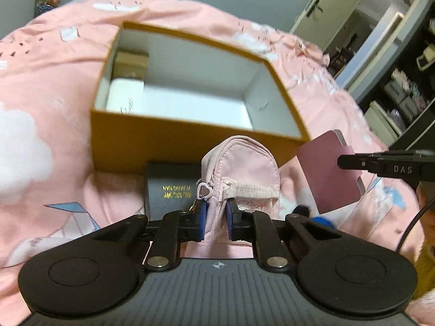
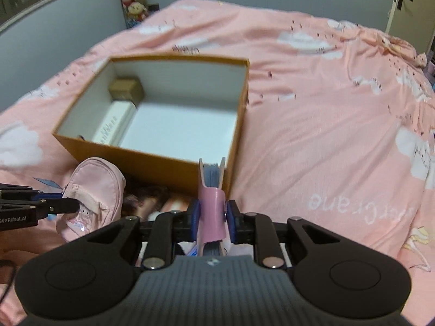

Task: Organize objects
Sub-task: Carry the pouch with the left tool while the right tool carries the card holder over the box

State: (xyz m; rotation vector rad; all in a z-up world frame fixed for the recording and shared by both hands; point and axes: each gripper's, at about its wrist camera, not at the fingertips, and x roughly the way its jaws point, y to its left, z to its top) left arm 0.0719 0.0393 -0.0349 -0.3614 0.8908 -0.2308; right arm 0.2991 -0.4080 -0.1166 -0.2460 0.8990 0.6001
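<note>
small pale-pink zippered pouch, heart-shaped pull.

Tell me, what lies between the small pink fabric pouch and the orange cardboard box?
A dark box with gold lettering, seen in the left wrist view, lies between the pouch and the orange box.

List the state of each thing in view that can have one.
Orange box: open, lid off, mostly empty.
Pink pouch: zipped, clamped in left hand-held gripper.
Pink notebook: closed, clamped in right hand-held gripper.
Dark box: closed, lying on bedspread.
Door: ajar.
</note>
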